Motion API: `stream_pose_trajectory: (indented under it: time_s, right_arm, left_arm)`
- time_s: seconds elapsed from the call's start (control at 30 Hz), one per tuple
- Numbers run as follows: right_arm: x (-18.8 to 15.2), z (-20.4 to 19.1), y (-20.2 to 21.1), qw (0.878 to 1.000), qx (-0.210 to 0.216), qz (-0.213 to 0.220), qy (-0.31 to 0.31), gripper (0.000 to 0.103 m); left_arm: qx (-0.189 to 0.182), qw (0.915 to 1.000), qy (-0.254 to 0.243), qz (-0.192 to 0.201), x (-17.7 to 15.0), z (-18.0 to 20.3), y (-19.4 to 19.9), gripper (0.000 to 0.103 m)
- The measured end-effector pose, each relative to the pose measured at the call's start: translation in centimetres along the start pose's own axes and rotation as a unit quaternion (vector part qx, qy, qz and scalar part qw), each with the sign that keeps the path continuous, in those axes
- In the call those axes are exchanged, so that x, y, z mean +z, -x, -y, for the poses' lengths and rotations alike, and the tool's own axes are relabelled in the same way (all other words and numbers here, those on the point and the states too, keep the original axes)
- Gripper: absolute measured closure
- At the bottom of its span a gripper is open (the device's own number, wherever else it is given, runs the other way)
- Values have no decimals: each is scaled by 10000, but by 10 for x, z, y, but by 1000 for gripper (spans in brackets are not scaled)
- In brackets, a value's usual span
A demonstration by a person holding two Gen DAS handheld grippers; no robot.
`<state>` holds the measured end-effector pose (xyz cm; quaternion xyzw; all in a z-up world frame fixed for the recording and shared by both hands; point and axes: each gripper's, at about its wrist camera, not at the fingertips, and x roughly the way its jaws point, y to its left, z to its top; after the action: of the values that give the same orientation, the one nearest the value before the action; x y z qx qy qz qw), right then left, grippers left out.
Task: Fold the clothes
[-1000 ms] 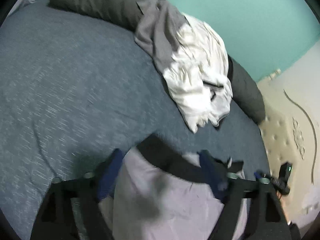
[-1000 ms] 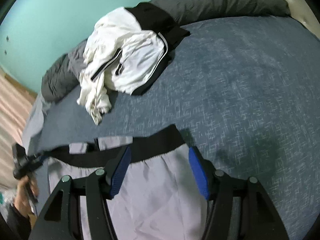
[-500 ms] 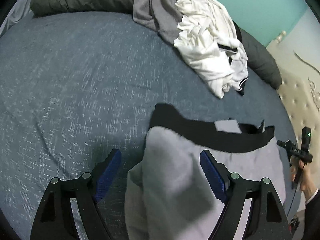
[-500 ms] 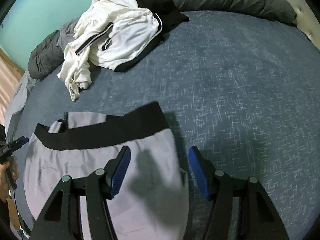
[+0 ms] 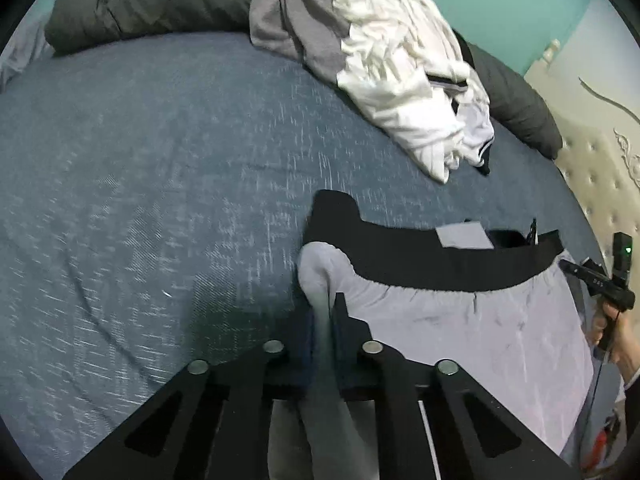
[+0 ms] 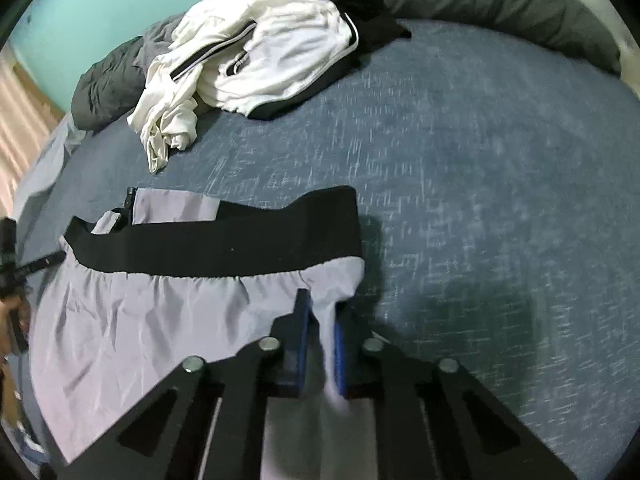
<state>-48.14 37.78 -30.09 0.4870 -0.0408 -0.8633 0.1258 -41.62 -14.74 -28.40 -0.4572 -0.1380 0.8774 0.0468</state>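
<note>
Light grey shorts (image 5: pixel 472 320) with a black waistband (image 5: pixel 440 260) lie spread on the blue bedspread (image 5: pixel 140 200). My left gripper (image 5: pixel 324 312) is shut on the shorts' side edge just below the waistband. In the right wrist view the same shorts (image 6: pixel 160 312) and their waistband (image 6: pixel 224 244) show, and my right gripper (image 6: pixel 320 312) is shut on the opposite side edge. The right gripper also shows from the side at the edge of the left wrist view (image 5: pixel 600 280), held by a hand.
A heap of white, grey and black clothes (image 5: pixel 400 80) lies at the far side of the bed, also in the right wrist view (image 6: pixel 260 60). Dark grey pillows (image 6: pixel 500 8) line the back. A padded cream headboard (image 5: pixel 596 168) stands at right.
Both grippers were open over the shorts half a second ago. Both have now moved to the shorts' side edges and shut on the fabric.
</note>
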Motion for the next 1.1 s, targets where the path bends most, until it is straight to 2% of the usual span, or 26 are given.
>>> stream_pose_trajectory:
  time_s: [0.13,0.27,0.37,0.4,0.43,0.5,0.57,0.63,0.7,0.83,0.9,1.0,1.1]
  right_arm:
    - [9,-2,20,9987,-344,379,76,100]
    - [14,-6,11,9974,-658,261,150,100]
    - [10,-8,-2,9957,-904,99,177,99]
    - [9,-9,-5,9951,-972,70,176,99]
    - [7,-9,-7,9944,-1041,42,175,96]
    - [4,-11,-13,9929,-1177,-16,173,87]
    - [5,-12,-2,9918,-1263,150,149,75]
    - [7,-12,21,9909,-1276,427,-79,63]
    - [4,-14,47,9919,-952,734,-417,62]
    - [-20,-40,94,9907,39,1119,-774,62]
    - [-42,-63,110,9886,591,1111,-832,62]
    - [-77,-98,123,9839,1197,1001,-869,62]
    - [-113,-143,124,9841,1478,805,-564,66]
  left_arm:
    - [138,9998,-31,171,7,1,9,97]
    - [260,9996,-104,-12,5,4,-7,97]
    - [270,9996,-51,-102,-1,3,-13,92]
    - [278,9996,-27,-94,-3,3,-10,88]
    - [287,9996,-2,-86,-4,2,-6,84]
    - [303,9995,48,-71,-8,1,0,69]
    - [175,9995,248,24,-10,-3,14,62]
    - [-21,9984,551,158,-15,-10,32,61]
    - [-135,9974,645,274,-22,-9,50,60]
    - [-296,9954,729,543,-51,-1,86,57]
    - [-329,9949,730,611,-70,2,101,55]
    - [-422,9923,877,760,-107,2,122,49]
    - [-499,9889,1079,891,-141,2,138,46]
